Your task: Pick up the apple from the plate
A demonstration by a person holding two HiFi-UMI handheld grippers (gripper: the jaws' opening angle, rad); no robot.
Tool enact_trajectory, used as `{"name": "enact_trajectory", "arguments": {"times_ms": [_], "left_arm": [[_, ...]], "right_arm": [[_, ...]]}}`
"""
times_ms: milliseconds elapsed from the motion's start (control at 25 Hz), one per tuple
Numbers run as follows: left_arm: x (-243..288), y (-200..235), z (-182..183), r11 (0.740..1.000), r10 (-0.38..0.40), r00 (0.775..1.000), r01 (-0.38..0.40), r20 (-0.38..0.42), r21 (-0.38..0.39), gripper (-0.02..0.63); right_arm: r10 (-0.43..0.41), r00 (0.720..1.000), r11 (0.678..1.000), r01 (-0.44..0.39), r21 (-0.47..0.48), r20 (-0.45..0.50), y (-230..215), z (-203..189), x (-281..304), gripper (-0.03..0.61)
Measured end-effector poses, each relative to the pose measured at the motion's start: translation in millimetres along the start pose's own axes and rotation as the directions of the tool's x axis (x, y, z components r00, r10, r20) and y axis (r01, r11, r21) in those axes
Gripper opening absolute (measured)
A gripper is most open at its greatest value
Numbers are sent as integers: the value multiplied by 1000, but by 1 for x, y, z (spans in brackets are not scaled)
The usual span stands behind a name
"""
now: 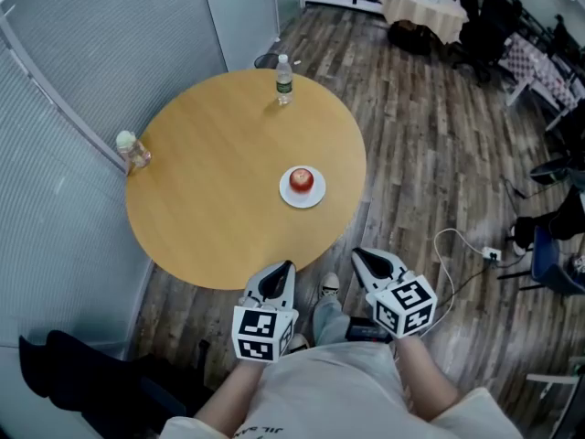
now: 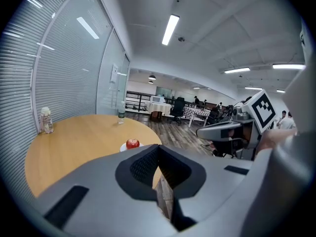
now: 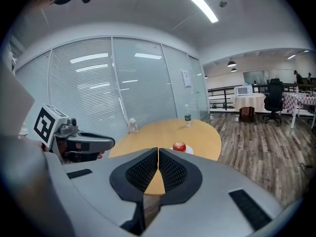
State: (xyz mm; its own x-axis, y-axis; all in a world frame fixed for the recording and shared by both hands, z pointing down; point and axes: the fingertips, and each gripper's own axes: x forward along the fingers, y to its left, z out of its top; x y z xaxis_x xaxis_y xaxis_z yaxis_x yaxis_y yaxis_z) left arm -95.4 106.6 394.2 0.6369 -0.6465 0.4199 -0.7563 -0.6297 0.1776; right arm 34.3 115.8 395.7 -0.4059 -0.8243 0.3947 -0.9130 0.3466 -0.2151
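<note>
A red apple (image 1: pixel 302 180) sits on a small white plate (image 1: pixel 303 198) at the right part of a round wooden table (image 1: pixel 210 199). Both grippers hang just off the table's near edge, short of the plate. My left gripper (image 1: pixel 286 265) is shut with nothing between its jaws, and so is my right gripper (image 1: pixel 356 253). The left gripper view shows the apple (image 2: pixel 132 143) beyond the closed tips of the left gripper (image 2: pixel 159 148). In the right gripper view the apple (image 3: pixel 179 146) lies ahead of the right gripper (image 3: pixel 158 152), slightly right.
A water bottle (image 1: pixel 284 79) stands at the table's far edge. A small bottle (image 1: pixel 132 149) stands at its left edge by the glass wall with blinds. A white cable (image 1: pixel 457 245) lies on the wood floor at right. Office chairs fill the far right.
</note>
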Motion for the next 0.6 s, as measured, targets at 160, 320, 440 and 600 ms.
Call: {"name": "enact_trajectory", "arguments": {"times_ms": [160,320,440,600], "left_arm": [[36,16,26,1000,20,1000,-20,10,-16,2],[67,28,58,999,42,998,-42,36,-5,2],[90,36,71,998,56,997,-56,45,-10,2],[118,45,83,997,76,996,-74,46,-27,2]], "right_arm": [[29,1000,1000,-29,-11,-3,-29,26,36,31],[59,998,998,-58,-32,18,-53,61,63,31],[66,998,997,-66,-37,5,-73,68,79,31],[72,997,997,-73,-33,-13,-101,76,98,31]]}}
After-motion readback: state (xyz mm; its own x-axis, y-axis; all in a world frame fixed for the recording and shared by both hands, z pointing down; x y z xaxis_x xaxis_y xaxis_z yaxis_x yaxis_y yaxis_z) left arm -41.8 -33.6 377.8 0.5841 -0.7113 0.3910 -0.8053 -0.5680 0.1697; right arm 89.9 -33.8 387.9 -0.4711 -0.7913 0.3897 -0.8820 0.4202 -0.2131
